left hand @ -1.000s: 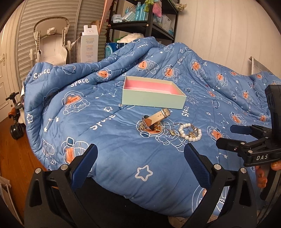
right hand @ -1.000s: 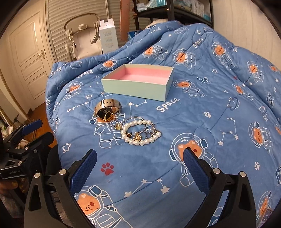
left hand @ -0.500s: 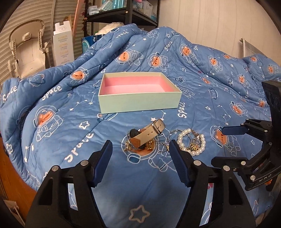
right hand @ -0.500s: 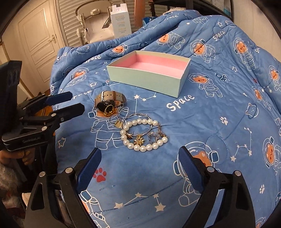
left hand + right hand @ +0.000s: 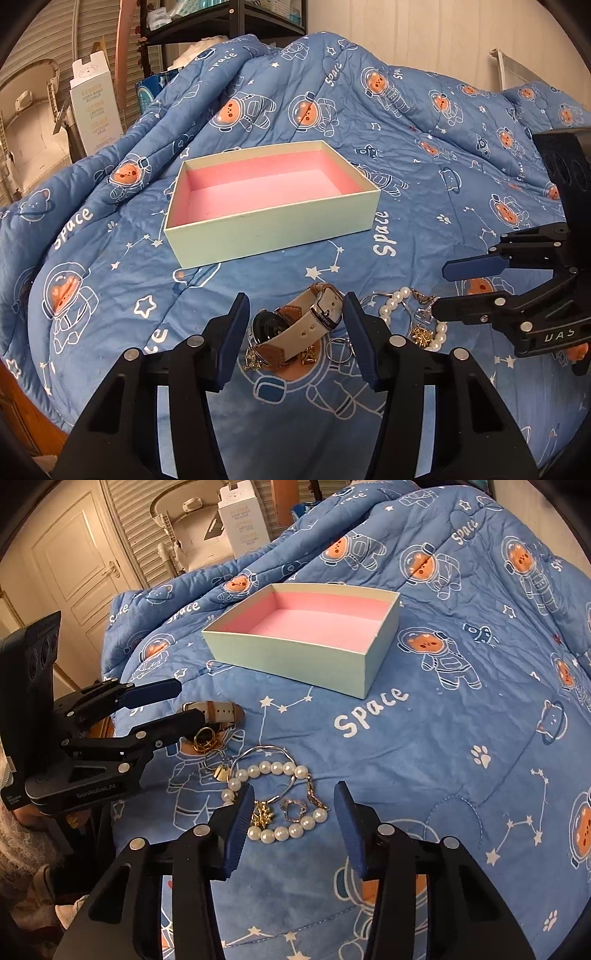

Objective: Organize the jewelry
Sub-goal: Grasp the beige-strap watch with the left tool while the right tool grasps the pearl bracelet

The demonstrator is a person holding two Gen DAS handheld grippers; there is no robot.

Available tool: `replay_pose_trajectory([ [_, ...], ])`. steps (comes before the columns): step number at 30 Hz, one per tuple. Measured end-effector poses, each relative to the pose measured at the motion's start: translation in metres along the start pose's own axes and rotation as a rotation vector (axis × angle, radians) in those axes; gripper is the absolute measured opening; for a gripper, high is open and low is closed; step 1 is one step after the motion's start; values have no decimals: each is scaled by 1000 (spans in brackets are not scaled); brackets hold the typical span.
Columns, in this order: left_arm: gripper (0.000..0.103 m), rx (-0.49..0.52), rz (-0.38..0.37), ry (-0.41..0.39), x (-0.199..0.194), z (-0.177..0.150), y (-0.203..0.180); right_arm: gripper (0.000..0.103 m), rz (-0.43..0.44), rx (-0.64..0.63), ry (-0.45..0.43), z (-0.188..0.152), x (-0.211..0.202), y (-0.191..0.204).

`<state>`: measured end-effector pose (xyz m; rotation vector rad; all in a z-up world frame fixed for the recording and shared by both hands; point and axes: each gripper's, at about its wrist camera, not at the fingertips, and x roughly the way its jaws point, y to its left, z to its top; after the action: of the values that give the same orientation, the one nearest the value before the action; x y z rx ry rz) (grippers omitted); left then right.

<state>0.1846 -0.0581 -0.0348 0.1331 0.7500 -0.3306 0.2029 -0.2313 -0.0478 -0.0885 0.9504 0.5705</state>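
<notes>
While fingers gape, left gripper (image 5: 295, 314) straddles watch (image 5: 295, 325).

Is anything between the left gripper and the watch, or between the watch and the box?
Nothing visible. The open left gripper already straddles the watch, and only bare quilt lies between it and the box.

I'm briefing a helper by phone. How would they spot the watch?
On the blue space-print quilt, look in front of the pink-lined box. The watch lies left of the pearl bracelet; it alone has a round dark face and beige strap.
</notes>
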Motion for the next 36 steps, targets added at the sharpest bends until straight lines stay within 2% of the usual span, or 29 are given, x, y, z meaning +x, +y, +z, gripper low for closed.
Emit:
replay_pose_trajectory([
  [2,49,3,-6,7,2,1,-1,35,-27,-20,16,5,7,3],
  [4,49,12,-9,14,5,2,-2,23,-24,-23,39,8,14,1],
  [5,49,15,-9,16,5,2,-3,22,-13,-22,47,9,16,0],
  [11,50,13,-26,-3,-5,0,-2,20,-19,0,92,12,28,-6],
  [14,50,41,-10,19,0,-1,-4,19,-29,3,115,12,32,-6],
  [18,50,46,-1,39,9,-2,-3,13,-38,18,142,11,38,-9],
  [20,38,39,-2,37,11,-2,-1,9,-35,21,142,11,39,-10],
  [22,26,28,-3,34,10,-1,1,6,-28,24,138,11,39,-10],
  [25,16,-18,-25,23,5,1,8,5,-15,32,115,11,36,-11],
  [32,15,-161,-108,10,-10,2,33,5,23,-22,20,13,6,3],
  [36,15,-190,-150,-9,-21,2,38,5,62,-45,-27,18,-14,11],
])
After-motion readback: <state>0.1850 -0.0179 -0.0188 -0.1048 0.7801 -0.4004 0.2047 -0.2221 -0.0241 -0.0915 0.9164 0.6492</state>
